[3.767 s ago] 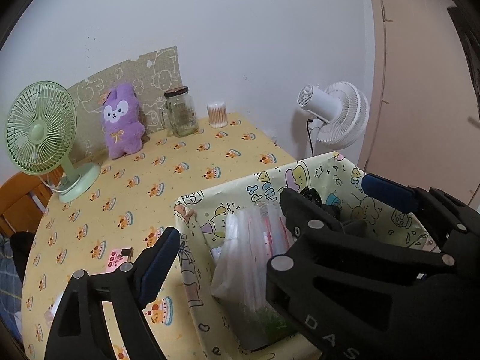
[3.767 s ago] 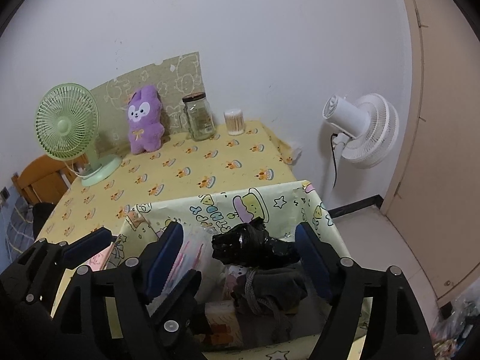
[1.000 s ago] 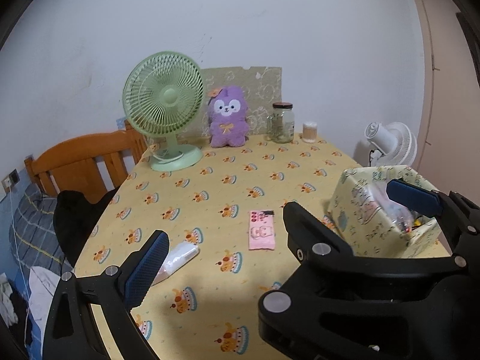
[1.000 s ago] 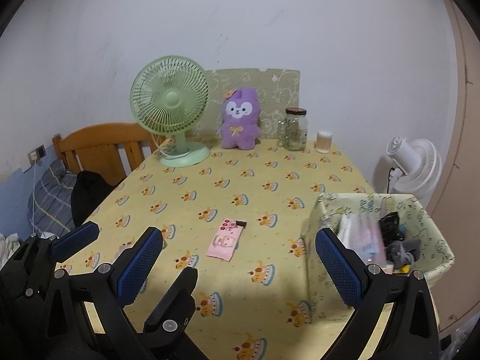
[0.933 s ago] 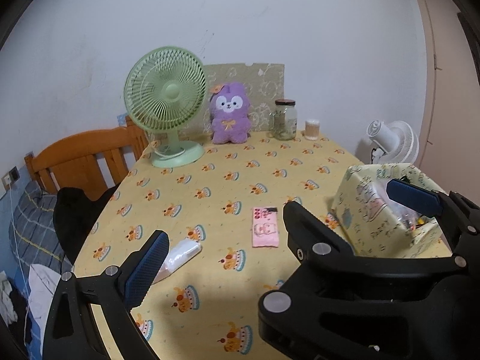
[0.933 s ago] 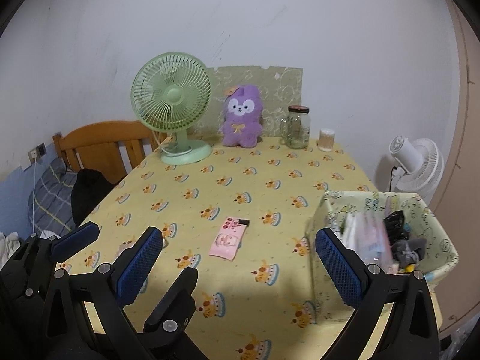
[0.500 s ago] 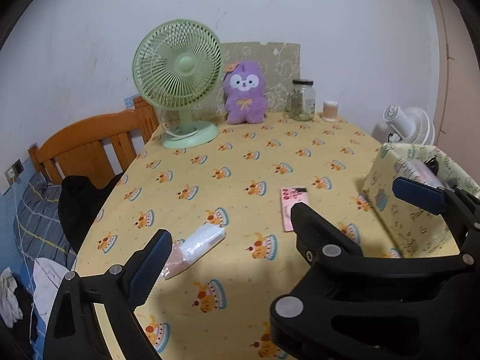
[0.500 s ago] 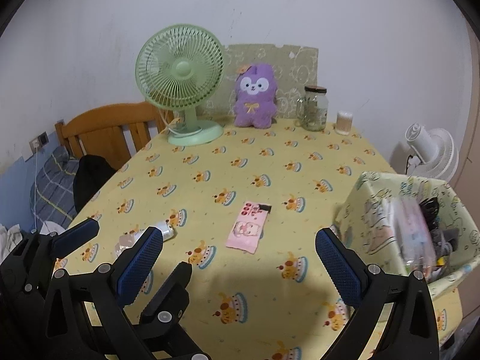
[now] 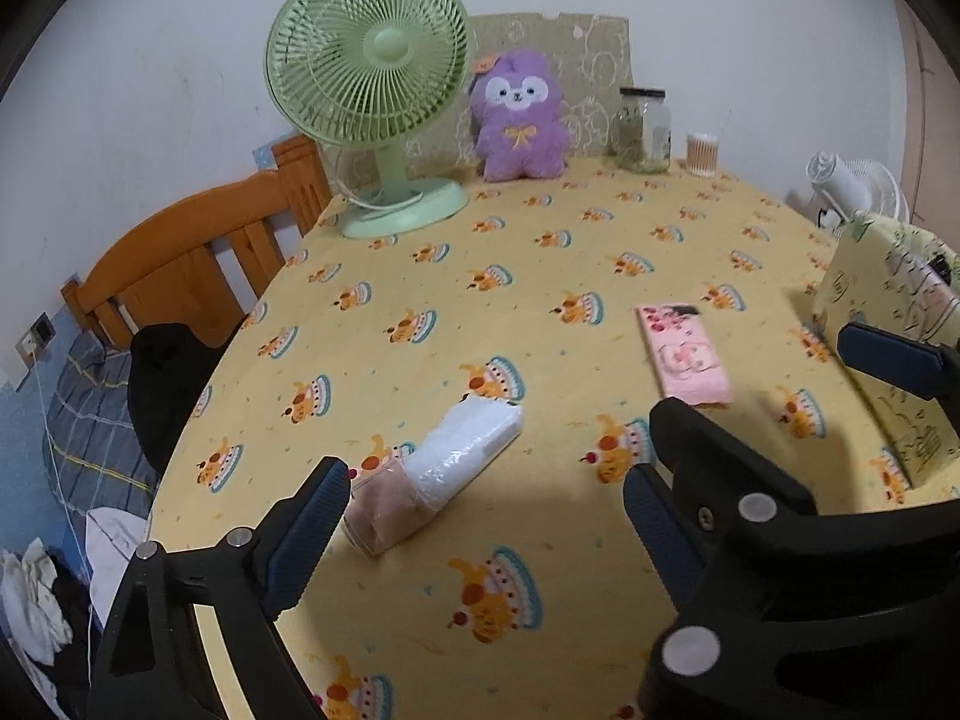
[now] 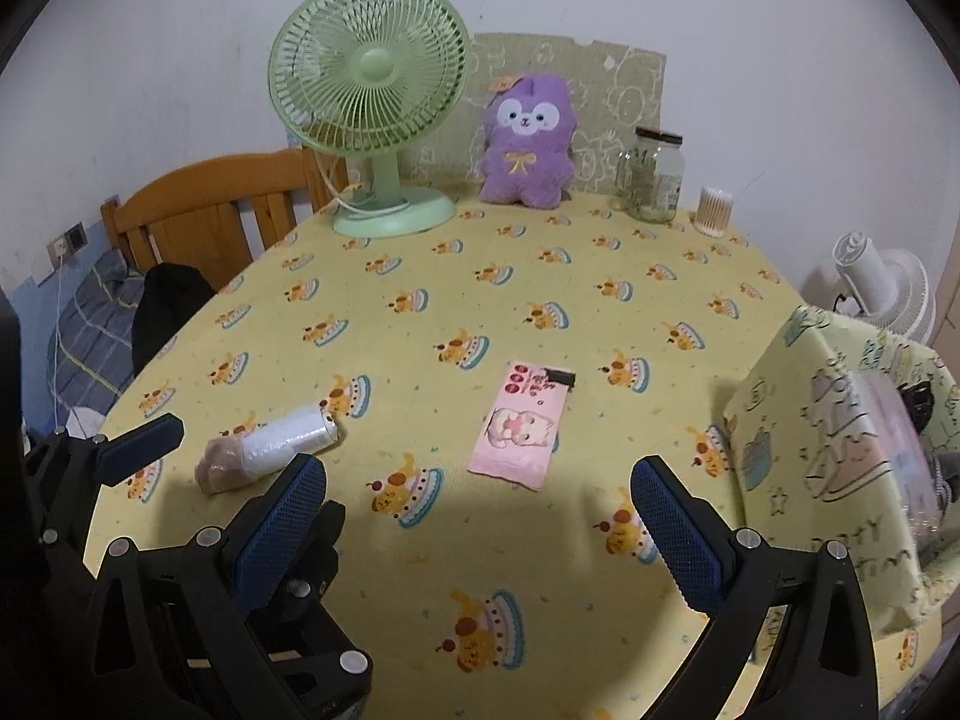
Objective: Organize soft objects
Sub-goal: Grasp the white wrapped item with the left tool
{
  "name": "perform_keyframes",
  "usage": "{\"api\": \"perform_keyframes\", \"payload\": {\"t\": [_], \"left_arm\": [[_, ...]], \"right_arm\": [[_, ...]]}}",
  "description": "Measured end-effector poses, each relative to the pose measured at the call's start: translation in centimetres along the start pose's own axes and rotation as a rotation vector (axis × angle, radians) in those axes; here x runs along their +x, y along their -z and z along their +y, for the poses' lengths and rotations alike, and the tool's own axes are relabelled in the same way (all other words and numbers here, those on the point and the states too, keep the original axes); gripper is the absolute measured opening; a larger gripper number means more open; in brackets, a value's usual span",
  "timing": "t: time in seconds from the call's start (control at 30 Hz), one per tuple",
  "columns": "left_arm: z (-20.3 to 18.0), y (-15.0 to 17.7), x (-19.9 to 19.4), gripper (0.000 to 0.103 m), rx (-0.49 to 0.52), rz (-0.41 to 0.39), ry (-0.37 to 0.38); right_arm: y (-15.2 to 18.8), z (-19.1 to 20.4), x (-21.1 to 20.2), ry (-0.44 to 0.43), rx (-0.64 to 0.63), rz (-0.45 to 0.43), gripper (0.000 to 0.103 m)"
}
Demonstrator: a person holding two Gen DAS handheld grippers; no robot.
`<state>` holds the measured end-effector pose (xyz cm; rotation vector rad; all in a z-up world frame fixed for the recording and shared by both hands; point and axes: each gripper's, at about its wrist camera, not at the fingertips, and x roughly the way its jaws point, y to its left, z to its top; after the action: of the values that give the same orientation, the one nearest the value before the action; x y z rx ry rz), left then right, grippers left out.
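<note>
yellow tablecloth [image 10: 540, 276] with cake print; pink packet [image 10: 521, 432] ahead of the blue-padded right gripper [image 10: 480, 516]; purple plush [image 10: 528, 141], green fan [image 10: 369, 69] beyond.

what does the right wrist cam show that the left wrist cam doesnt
Only the right wrist view looks into the cartoon-print bin, with a black item inside, and shows the right gripper wide open and empty.

Only the left wrist view shows crumpled white cloth down at the far left, and the left gripper, jaws closing with nothing between them.

Both show the wrapped white roll, the pink packet, the green fan, the purple plush, the glass jar and the white fan.
</note>
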<state>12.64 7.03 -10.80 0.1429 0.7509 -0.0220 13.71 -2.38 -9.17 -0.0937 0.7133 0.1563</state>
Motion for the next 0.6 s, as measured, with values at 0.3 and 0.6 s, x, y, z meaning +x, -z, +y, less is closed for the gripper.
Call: {"api": "perform_keyframes", "payload": {"t": [0.3,0.6], "left_arm": [[0.9,0.0,2.6,0.081,0.031,0.045,-0.008],[1.9,0.0,4.1,0.068,0.012,0.072,0.022]], "right_arm": [[-0.1,0.5,2.3,0.008,-0.003,0.045,0.103],[-0.3,1.3,3.7,-0.001,-0.011,0.069,0.103]]}}
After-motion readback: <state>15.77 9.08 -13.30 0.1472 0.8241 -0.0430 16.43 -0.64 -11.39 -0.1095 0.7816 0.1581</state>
